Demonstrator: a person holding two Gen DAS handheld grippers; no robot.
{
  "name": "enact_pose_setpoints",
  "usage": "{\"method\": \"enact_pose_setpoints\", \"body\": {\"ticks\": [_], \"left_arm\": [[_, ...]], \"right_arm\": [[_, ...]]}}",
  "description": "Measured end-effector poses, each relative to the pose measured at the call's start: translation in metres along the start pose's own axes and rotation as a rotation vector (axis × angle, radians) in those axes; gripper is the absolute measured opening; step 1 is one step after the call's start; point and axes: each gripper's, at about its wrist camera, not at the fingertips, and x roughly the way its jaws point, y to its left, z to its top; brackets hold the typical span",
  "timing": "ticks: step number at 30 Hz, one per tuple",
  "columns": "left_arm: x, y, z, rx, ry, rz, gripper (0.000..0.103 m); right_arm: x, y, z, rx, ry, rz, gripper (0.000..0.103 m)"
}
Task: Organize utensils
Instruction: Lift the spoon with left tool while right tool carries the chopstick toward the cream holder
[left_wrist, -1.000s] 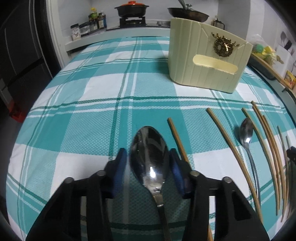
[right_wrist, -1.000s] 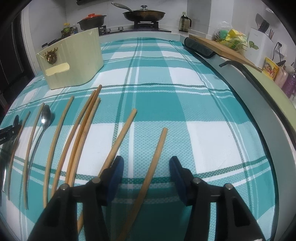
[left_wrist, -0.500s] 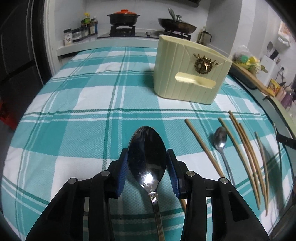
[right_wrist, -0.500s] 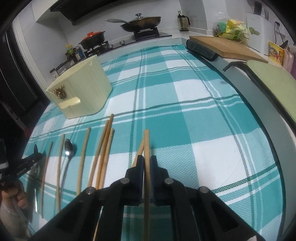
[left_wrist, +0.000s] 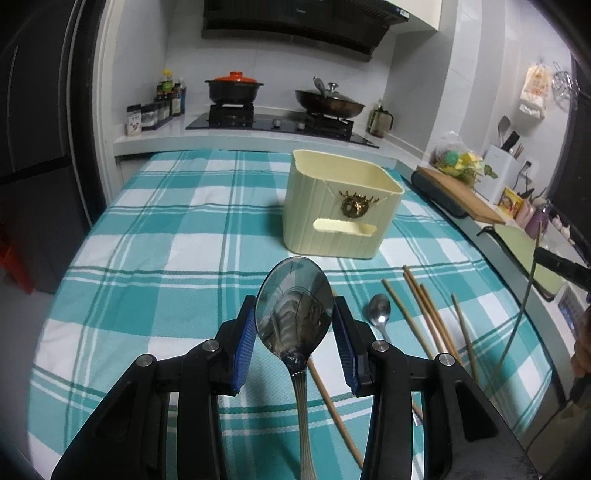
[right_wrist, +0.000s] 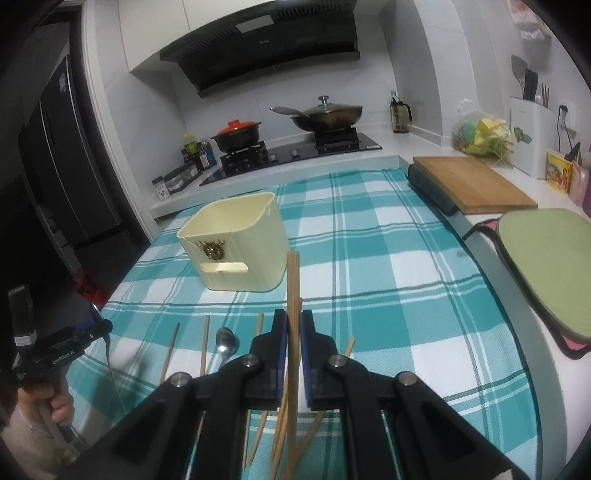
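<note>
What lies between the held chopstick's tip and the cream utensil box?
Right wrist view: nothing between the wooden chopstick and cream ribbed plastic box, only teal checked cloth below.

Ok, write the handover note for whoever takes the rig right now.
Left gripper: holds the big spoon by its neck, lifted, bowl forward.
Right gripper: shut on one chopstick, lifted.
Holder stands upright on the cloth; nothing visible in it.
Left on the cloth: small spoon and several chopsticks.
Next, probably: drop both into the holder, then fetch the rest.
</note>
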Motion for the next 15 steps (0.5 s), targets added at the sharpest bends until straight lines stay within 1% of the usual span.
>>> {"method": "enact_pose_setpoints", "body": {"ticks": [6, 15], "left_arm": [[-0.018, 0.004, 0.008, -0.008, -0.043, -0.001, 0.040], [-0.029, 0.007, 0.013, -0.024, -0.060, -0.008, 0.040]], "right_arm": [[-0.020, 0.023, 0.010, -0.062, -0.094, -0.002, 0.007], [-0.026, 0.036, 0.024, -0.087, -0.139, 0.004, 0.007]]}}
